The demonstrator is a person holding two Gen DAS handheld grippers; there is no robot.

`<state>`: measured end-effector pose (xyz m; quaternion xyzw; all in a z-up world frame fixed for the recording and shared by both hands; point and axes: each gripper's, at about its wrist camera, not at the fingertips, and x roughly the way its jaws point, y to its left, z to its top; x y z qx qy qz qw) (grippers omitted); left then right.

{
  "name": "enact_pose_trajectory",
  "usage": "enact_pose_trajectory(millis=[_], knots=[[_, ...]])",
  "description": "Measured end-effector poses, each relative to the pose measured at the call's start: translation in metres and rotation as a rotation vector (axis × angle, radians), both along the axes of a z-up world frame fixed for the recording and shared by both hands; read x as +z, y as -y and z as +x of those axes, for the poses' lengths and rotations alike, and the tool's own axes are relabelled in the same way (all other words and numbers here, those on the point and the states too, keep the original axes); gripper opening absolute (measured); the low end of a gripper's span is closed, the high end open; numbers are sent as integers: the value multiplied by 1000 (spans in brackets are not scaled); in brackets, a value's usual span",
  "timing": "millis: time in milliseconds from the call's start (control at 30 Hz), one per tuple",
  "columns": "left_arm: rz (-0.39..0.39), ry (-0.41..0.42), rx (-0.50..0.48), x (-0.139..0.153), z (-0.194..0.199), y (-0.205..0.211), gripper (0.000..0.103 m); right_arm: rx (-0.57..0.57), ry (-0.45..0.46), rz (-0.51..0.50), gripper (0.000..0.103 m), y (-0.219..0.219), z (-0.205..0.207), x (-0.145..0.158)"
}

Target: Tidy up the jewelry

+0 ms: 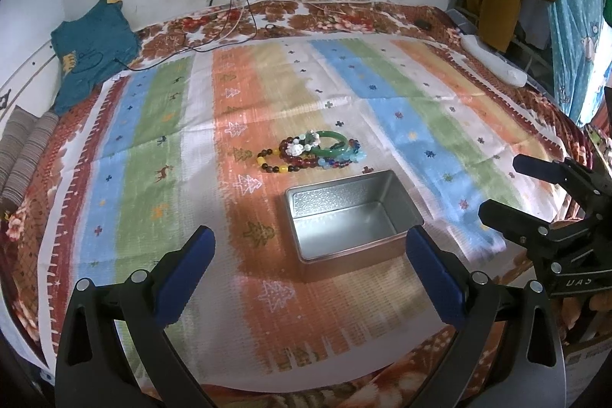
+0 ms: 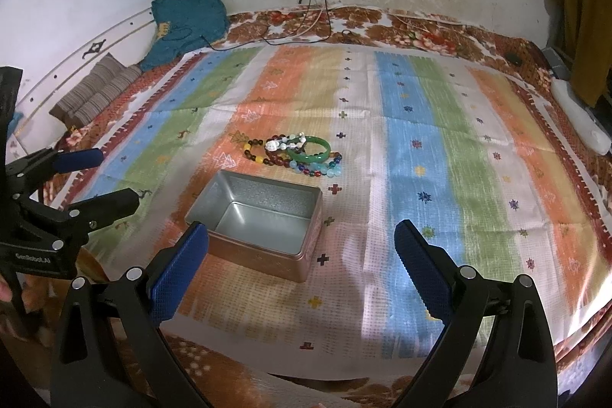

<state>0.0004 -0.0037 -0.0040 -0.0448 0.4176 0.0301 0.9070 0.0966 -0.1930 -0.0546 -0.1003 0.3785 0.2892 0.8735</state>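
Opening step, nothing yet grasped. Nearest, the left gripper [image 1: 310, 278] and right gripper [image 2: 302, 270] hover with fingers spread wide and holding nothing. Beyond them, the tin box [image 1: 350, 217] sits open on the bed [image 1: 126, 155]. Just behind the box lies the bracelet pile [image 1: 311, 153], apparently tangled; next, single out one bracelet.

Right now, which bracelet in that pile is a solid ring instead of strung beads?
The smooth green jade-like bangle, lying on top of the pile's right side; the others are beaded strands in red, amber-brown and blue.
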Motion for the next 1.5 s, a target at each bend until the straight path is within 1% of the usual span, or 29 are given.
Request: enact_pose_trajectory(millis=[733,800,833,1067,1300,1400,1500], knots=[[0,-11,2,0,2,4,97,-12,-17,-7,99,4,4,-5],[-10,-10,-9,-2,0,1,97,-17,-23,-9,99,6,6,-6],[-19,-12,-15,-3,0,1,97,-18,-26,-11,99,5,7,-7],[-6,-33,-16,-7,0,1,97,-22,-37,-21,99,2,9,-7],[-12,-68,-4,-10,9,-3,97,-25,-54,-24,99,-3,13,-7],[-20,-79,-20,-11,14,-3,97,-36,-41,-43,99,-6,15,-6],[-12,-89,-20,-12,19,-4,97,-33,-51,-47,99,-8,20,-7]])
